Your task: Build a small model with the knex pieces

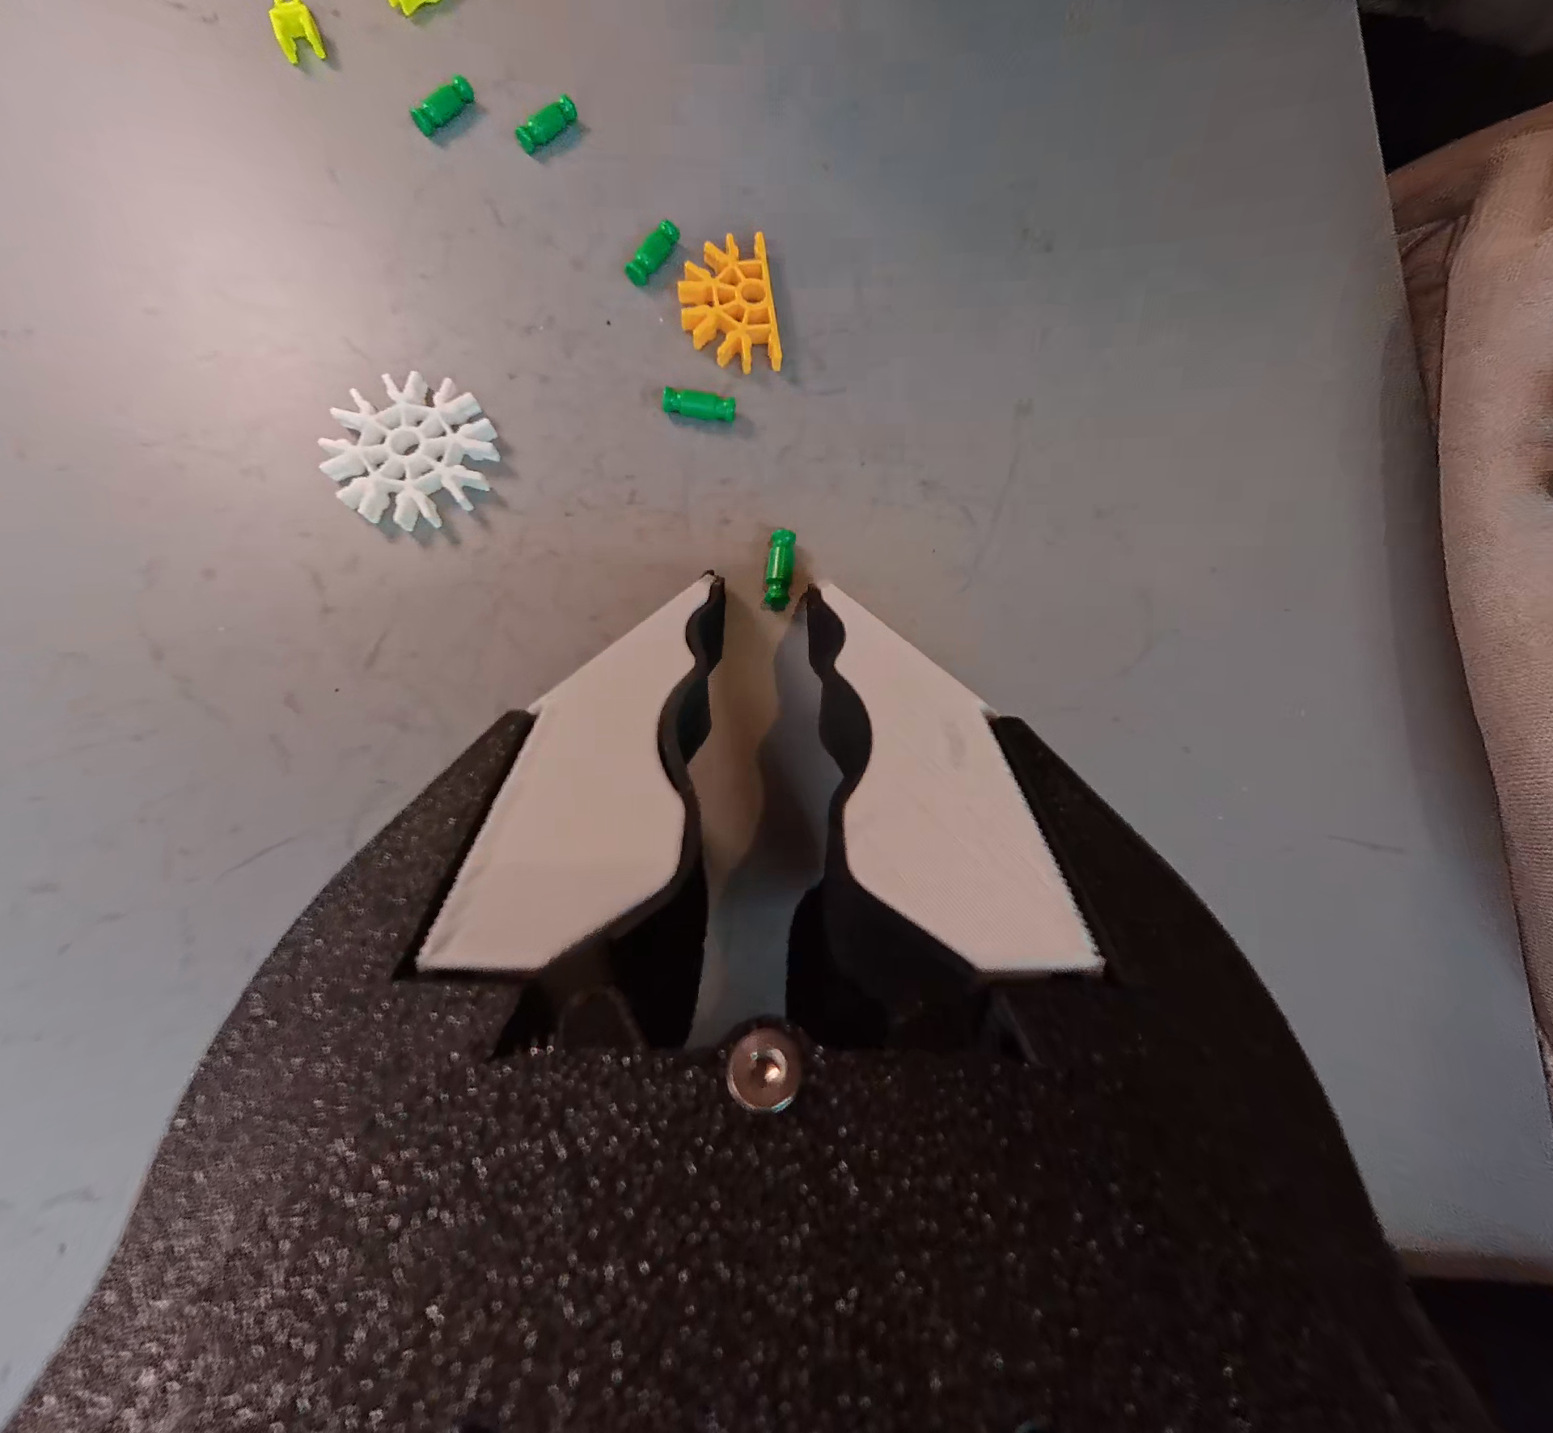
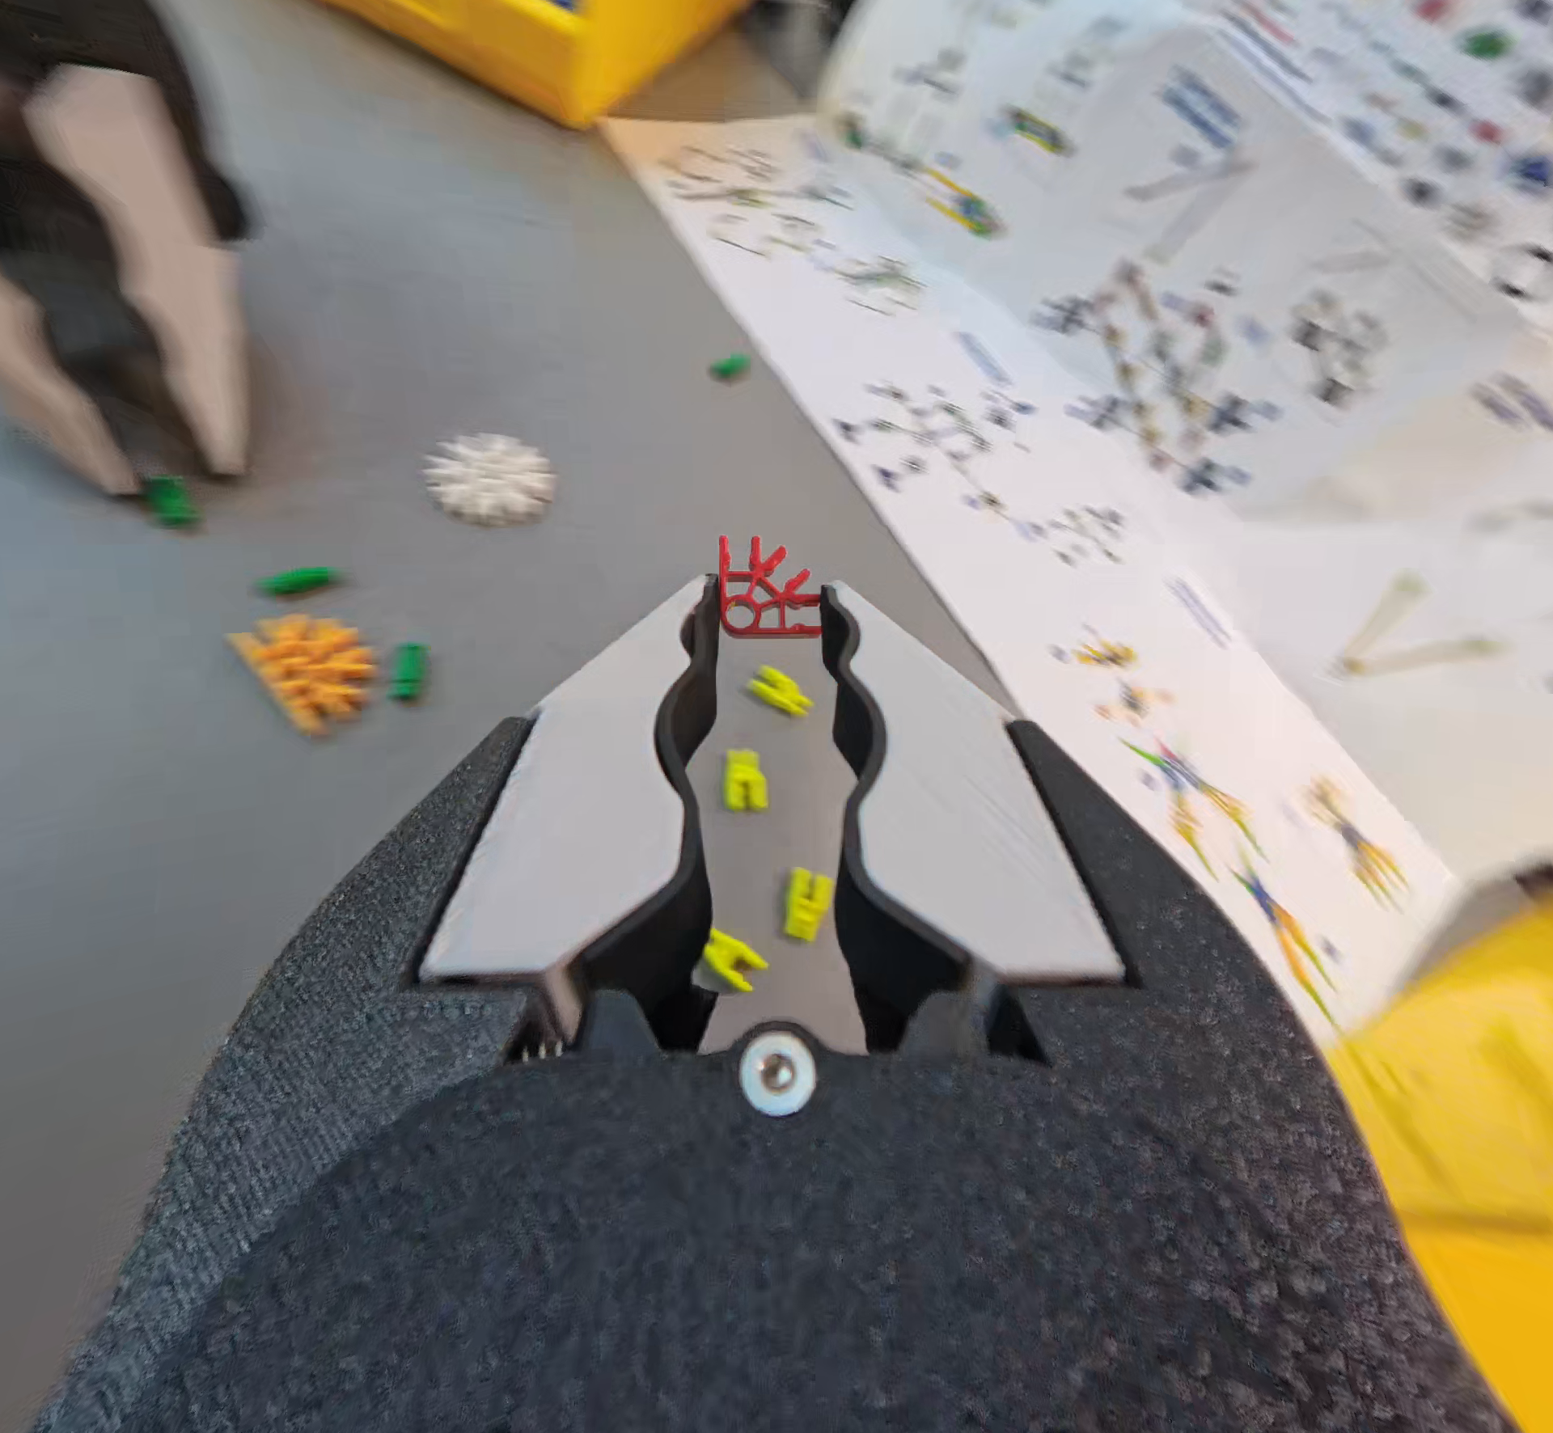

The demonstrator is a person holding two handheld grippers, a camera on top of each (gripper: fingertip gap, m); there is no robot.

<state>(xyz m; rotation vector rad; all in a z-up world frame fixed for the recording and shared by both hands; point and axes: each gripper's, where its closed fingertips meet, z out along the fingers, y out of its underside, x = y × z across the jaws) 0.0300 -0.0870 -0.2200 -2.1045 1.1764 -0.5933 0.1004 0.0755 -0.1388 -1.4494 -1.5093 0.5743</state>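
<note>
Down on the grey table [image 1: 1050, 401], the left gripper [image 1: 760, 590] stands with its fingers spread, and a short green rod [image 1: 779, 568] with knobbed ends lies just at the gap between the tips, closer to the right-hand tip. Beyond it lie a white snowflake connector [image 1: 409, 462] and an orange half-round connector [image 1: 735, 302]. The right gripper [image 2: 769, 603] pinches a red fan-shaped connector [image 2: 760, 594] between its tips, above yellow-green clips [image 2: 744, 781] and beside a printed instruction sheet [image 2: 1050, 426].

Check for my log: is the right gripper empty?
No, the right gripper is shut on a red connector held between its fingertips.
</note>
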